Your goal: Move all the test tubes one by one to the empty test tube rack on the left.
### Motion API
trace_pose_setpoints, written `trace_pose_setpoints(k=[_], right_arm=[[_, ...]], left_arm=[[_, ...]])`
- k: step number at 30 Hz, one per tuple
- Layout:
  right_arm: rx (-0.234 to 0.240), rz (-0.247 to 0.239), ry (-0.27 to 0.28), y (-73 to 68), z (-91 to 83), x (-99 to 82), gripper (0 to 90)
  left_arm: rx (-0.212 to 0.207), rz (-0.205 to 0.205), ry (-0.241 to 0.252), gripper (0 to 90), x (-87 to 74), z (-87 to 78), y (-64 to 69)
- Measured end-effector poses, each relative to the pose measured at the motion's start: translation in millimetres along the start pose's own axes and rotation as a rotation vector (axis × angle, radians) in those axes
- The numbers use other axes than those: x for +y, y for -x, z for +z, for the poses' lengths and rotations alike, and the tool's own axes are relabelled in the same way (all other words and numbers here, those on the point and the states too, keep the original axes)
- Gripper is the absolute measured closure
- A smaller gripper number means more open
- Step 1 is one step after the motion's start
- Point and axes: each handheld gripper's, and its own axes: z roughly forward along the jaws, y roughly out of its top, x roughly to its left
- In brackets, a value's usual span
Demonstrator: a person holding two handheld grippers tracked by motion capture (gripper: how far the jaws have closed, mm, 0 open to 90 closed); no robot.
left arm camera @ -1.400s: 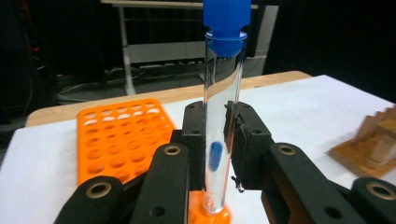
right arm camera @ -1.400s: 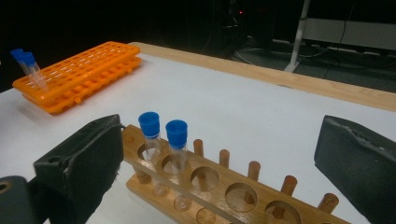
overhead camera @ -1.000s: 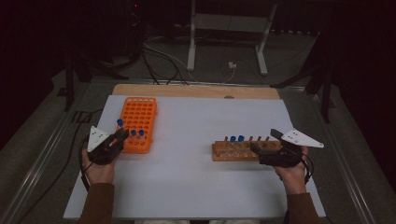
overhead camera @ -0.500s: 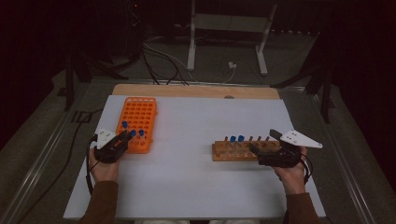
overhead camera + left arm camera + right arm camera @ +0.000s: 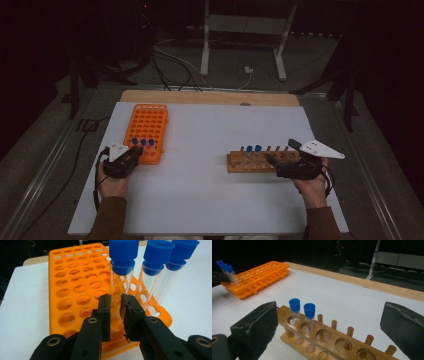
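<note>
writing: none readable | orange rack (image 5: pixel 145 131): 3 blue-capped tubes in near row | wooden rack (image 5: pixel 262 161): 2 capped tubes (image 5: pixel 294 312) at its left end | left gripper (image 5: pixel 116 315): clamped on leftmost orange-rack tube (image 5: pixel 120 287) | right gripper (image 5: pixel 332 332): wide open, straddling wooden rack on bench (image 5: pixel 210 200)

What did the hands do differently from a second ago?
The left gripper turned and settled lower at the orange plastic rack's near end, its jaws closing around a blue-capped clear tube standing there. The right gripper stayed open around the wooden rack; both racks stayed put.
</note>
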Motion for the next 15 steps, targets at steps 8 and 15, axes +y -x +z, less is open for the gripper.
trace_pose_setpoints(k=[8, 15], right_arm=[[0.005, -0.002, -0.004, -1.4, 0.8, -0.4, 1.8], [0.009, -0.007, -0.008, -2.6, 2.7, -0.9, 1.8]], left_arm=[[-0.002, -0.003, -0.012, 78.5, -2.3, 1.2, -0.4], [-0.018, -0.013, -0.012, 78.4, -2.5, 0.7, -2.5]])
